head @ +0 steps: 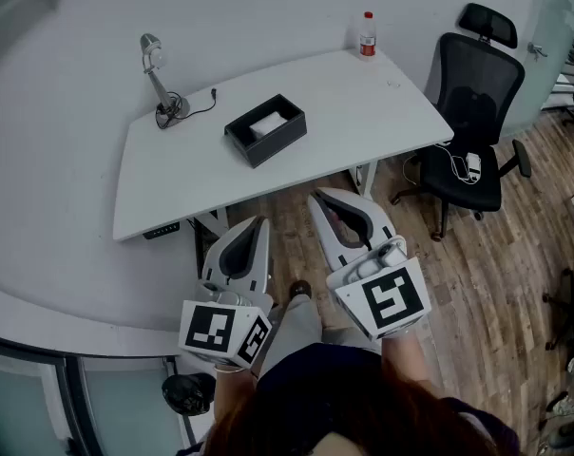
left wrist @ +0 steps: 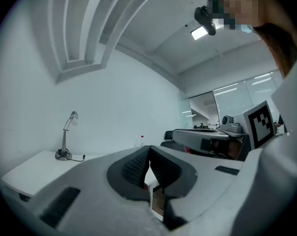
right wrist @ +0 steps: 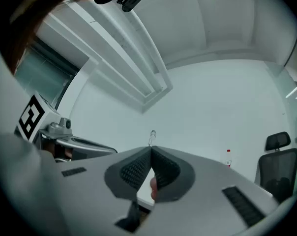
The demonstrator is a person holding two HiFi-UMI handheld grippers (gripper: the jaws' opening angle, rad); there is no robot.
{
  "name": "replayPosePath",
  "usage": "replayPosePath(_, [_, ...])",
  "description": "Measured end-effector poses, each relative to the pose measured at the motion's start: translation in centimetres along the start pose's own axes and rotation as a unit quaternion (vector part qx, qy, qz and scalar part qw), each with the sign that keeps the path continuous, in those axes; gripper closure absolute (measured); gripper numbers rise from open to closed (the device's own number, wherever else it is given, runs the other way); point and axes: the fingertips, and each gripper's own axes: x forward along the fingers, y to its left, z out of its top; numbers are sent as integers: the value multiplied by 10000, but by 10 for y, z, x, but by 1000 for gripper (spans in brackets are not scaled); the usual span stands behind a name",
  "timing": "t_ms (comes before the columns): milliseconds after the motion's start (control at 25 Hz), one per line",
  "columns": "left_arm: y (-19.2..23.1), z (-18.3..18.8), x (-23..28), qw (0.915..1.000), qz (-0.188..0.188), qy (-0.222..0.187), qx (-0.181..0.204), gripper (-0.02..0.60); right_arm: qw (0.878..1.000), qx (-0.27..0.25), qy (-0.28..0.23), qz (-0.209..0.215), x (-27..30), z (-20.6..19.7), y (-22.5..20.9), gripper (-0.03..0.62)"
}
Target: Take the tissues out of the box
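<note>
I see the box (head: 265,129) in the middle of the table (head: 363,112), tissues (head: 268,123) in it; lamp (head: 159,84) to its left, bottle (head: 367,34) on the far right corner, chair (head: 472,112) beyond the right edge.

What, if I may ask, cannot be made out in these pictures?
Tissue box: missing from both gripper views, blocked by the shut left gripper and right gripper.
Tissues: head view shows only a white top; number unclear.
Bottle label: too small, head view.

The head view looks steeply down over the left gripper (head: 257,222) and right gripper (head: 320,198) onto a white rectangular desk (head: 363,103); both gripper views, low, share its grey gooseneck lamp (left wrist: 66,139).
</note>
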Motion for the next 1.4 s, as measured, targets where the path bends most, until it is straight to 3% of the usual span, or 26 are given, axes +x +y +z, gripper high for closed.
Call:
replayPosePath(360, [21,-2,26,10000,-76,32,-48,560,9996,271,69,23,28,-6,-12,576])
replayPosePath(1400, [113,-18,104,9993,-30,157,-331,560,9980,29,618,104,147,-47,-47,576])
